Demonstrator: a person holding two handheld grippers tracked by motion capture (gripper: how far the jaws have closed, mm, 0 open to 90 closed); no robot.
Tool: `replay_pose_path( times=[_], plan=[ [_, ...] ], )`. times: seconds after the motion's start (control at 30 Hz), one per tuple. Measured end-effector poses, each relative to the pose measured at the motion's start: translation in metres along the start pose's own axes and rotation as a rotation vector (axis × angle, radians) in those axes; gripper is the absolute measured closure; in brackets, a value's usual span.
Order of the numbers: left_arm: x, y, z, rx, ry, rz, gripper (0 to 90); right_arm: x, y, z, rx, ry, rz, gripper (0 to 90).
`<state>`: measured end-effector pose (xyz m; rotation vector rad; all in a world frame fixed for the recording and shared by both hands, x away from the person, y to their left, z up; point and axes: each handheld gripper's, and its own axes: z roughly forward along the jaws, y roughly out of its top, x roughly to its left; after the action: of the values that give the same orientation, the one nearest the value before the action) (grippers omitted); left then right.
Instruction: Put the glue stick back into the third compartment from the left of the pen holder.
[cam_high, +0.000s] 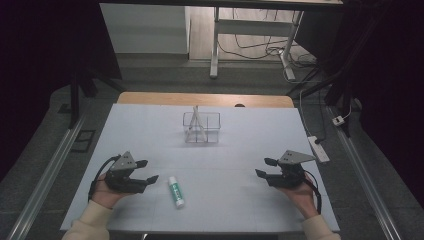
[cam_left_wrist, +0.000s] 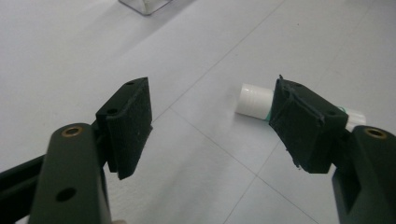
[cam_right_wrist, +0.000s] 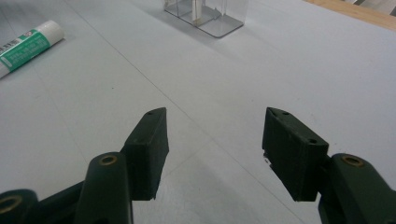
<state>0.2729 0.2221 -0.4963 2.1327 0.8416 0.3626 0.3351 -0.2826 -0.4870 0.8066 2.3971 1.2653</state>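
On the surface (cam_high: 150, 130) there is one glue stick (cam_high: 175, 191) and one clear holder (cam_high: 201, 127) with one thin stick (cam_high: 196, 120) inside it. There are two grippers, one left gripper (cam_high: 148, 170) and one right gripper (cam_high: 265, 167).

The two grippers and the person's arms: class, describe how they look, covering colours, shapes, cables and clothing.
Each hand holds a black two-jaw tool. The left gripper and the right gripper each carry a grey three-cornered plate on top and trail a black cable. Their jaws end in blocky black pads with small screw holes and brass-coloured pivots. Cream sleeves cover the forearms.
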Motion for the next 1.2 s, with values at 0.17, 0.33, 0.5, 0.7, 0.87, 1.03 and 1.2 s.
replay_pose_path(
  times=[0.17, 0.33, 0.5, 0.7, 0.87, 1.03, 1.2],
  plan=[
    [-0.005, 0.008, 0.001, 0.020, -0.015, 0.059, 29.9, -0.002, -0.002, -0.003, -0.018, 0.000, 0.011, 39.7],
    [-0.009, 0.021, 0.002, 0.053, -0.035, 0.131, 30.0, -0.005, -0.002, -0.004, -0.020, 0.003, 0.006, 39.7],
    [-0.010, 0.034, 0.000, 0.077, -0.048, 0.189, 31.0, -0.005, -0.003, -0.004, -0.026, 0.004, 0.012, 39.7],
    [-0.012, 0.049, 0.001, 0.117, -0.101, 0.289, 32.0, -0.004, -0.003, -0.003, -0.014, 0.005, 0.009, 39.7],
    [-0.016, 0.058, 0.006, 0.148, -0.135, 0.372, 32.2, -0.004, -0.004, -0.002, -0.008, 0.005, 0.009, 39.6],
    [-0.017, 0.068, 0.011, 0.183, -0.170, 0.439, 32.5, -0.004, -0.005, -0.001, -0.005, 0.013, 0.016, 39.6],
    [-0.019, 0.076, 0.017, 0.228, -0.209, 0.518, 32.4, -0.004, -0.005, -0.001, -0.008, 0.011, 0.018, 39.5]
  ],
)
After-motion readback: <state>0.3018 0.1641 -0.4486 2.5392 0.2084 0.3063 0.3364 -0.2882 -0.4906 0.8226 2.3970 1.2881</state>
